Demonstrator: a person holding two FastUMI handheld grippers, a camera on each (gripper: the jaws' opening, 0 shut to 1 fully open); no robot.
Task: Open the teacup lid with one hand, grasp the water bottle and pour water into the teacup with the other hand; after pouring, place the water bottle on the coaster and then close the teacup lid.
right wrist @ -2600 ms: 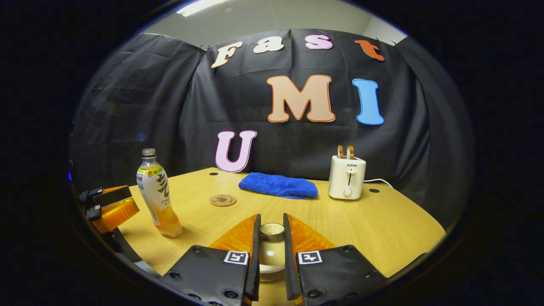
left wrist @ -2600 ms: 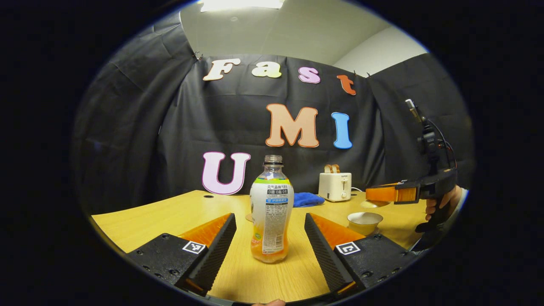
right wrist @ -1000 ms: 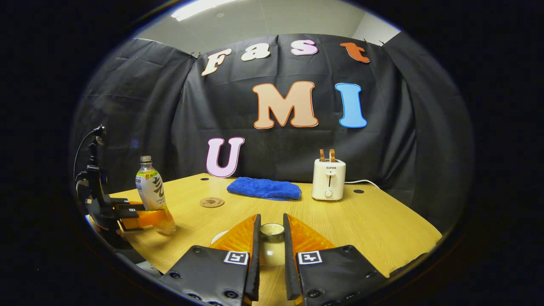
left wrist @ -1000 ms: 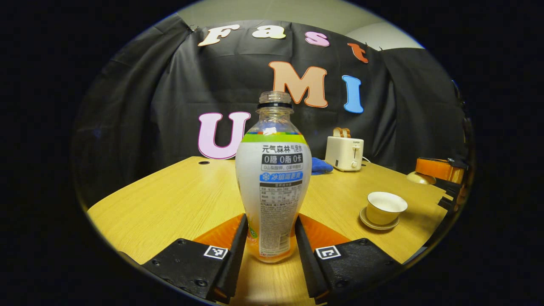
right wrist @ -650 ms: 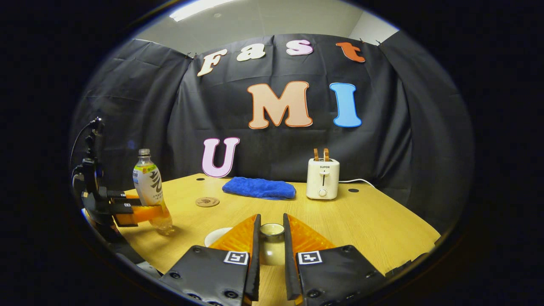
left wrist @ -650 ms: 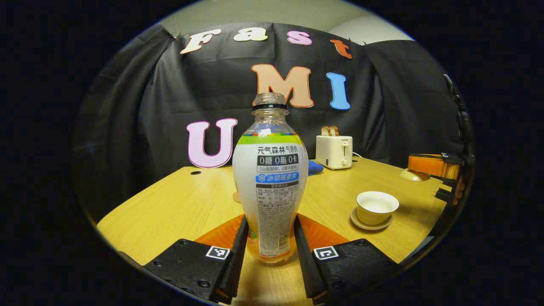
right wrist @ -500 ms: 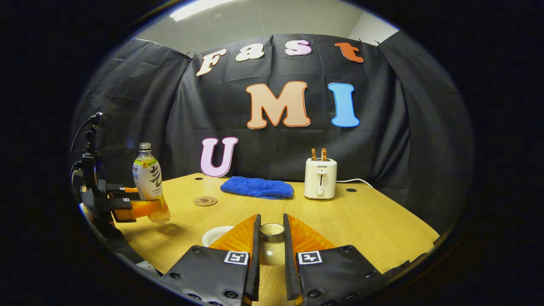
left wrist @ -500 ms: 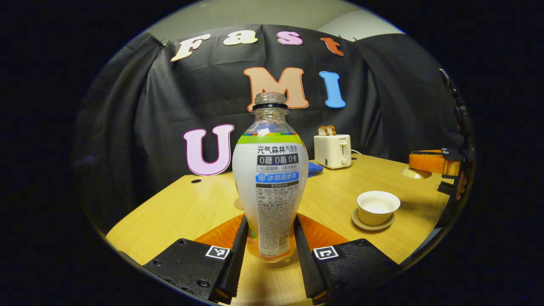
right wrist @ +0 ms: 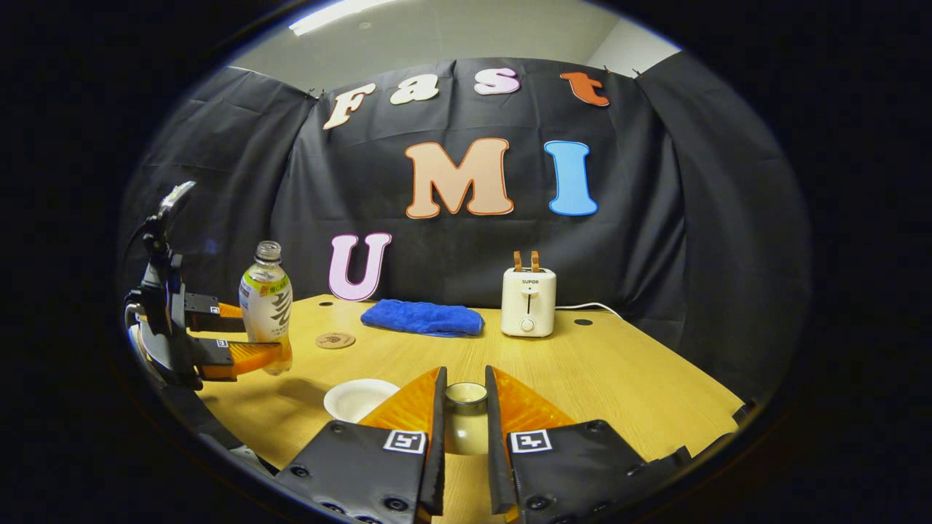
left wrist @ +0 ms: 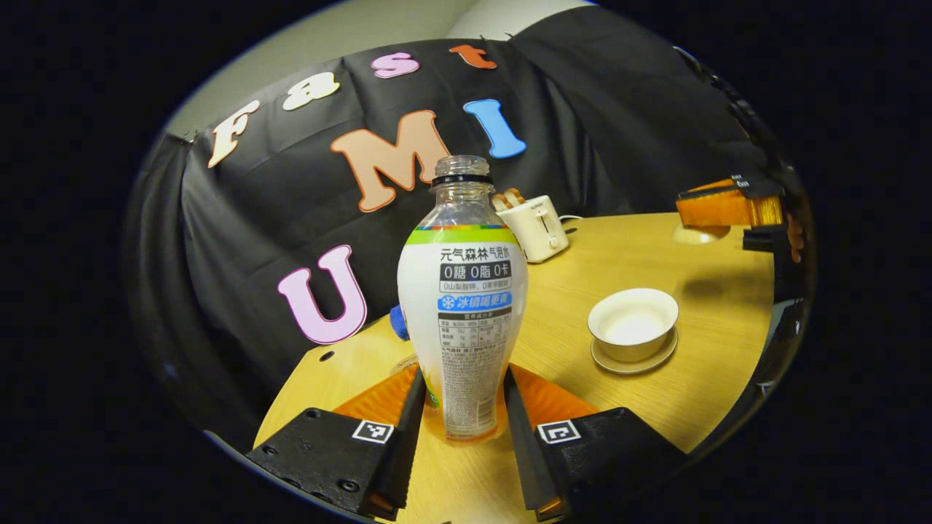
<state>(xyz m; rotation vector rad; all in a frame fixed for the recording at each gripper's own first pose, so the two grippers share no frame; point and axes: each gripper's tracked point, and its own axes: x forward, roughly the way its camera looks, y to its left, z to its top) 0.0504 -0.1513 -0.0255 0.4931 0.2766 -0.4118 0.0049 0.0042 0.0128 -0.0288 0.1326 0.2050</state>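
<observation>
Left gripper [left wrist: 457, 407] clamps the uncapped bottle [left wrist: 461, 306], lifted beside the open cup [left wrist: 632, 325]; right gripper [right wrist: 462, 422] pinches the lid [right wrist: 465, 397]; a hasty tilt risks spilling past the rim.

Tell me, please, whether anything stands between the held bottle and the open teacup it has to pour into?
Nothing visible does. The left tongs grip the clear plastic water bottle, and only bare wooden table lies between it and the open white teacup. The right tongs hold the white lid off to the side.

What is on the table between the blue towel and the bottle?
In the right gripper view, the round coaster lies between the blue towel and the bottle.
</observation>
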